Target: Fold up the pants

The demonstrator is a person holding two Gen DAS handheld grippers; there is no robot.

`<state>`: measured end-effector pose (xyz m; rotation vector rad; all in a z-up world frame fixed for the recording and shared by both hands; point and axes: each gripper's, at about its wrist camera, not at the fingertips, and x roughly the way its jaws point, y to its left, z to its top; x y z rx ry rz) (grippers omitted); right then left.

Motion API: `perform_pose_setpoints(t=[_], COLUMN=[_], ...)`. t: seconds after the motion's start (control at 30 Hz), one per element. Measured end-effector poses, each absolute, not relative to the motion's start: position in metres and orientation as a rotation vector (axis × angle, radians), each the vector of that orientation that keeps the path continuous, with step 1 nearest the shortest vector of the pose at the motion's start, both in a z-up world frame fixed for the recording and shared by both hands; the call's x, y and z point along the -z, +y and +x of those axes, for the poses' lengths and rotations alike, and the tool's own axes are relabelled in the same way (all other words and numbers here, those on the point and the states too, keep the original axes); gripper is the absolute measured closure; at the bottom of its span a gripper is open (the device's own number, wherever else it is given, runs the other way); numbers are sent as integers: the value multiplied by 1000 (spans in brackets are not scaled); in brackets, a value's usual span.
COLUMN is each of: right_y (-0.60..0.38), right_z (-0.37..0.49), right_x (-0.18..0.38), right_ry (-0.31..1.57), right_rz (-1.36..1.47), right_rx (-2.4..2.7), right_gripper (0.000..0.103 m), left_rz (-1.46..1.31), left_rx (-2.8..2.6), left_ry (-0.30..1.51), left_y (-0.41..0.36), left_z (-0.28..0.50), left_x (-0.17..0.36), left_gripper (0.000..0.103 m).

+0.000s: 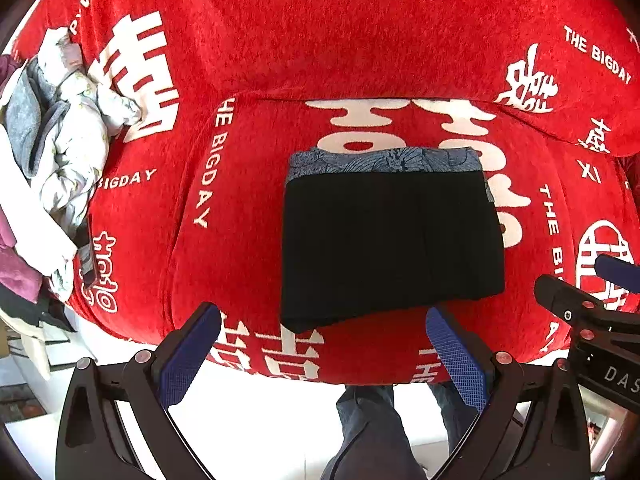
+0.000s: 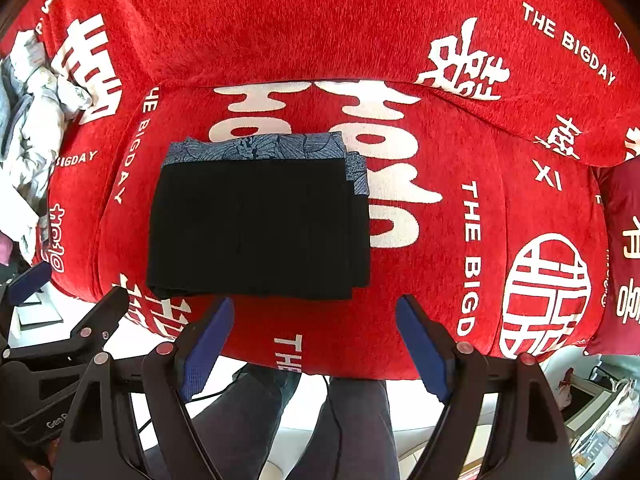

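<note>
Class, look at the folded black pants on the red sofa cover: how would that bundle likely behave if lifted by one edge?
The folded black pants look soft and layered, so they would probably droop and unfold. Loose layer ends at one side suggest layers may slide apart. Pushed, they would likely drag on the plush red sofa cover, bunching rather than gliding.

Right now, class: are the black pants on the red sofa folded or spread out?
Folded. The black pants form a compact rectangle with stacked layer edges, lying on a folded blue patterned garment.
</note>
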<state>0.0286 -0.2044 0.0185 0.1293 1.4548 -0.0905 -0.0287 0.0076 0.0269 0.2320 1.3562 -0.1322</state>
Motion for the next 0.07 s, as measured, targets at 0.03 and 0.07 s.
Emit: perform_pose_setpoints(t=[0.03,0.07], right_y=[-204,-205], right_z=[29,28], right_x=[-18,-18], right_ry=[1455,1454], right_rz=[130,132], right_rx=[90,92], right_gripper=[18,18], left_rz=[235,235], left_rx=[134,136], left_ry=[1354,1353], left_y=[7,7], left_z=[-28,-28], left_x=[-28,-28], left_gripper=[0,0])
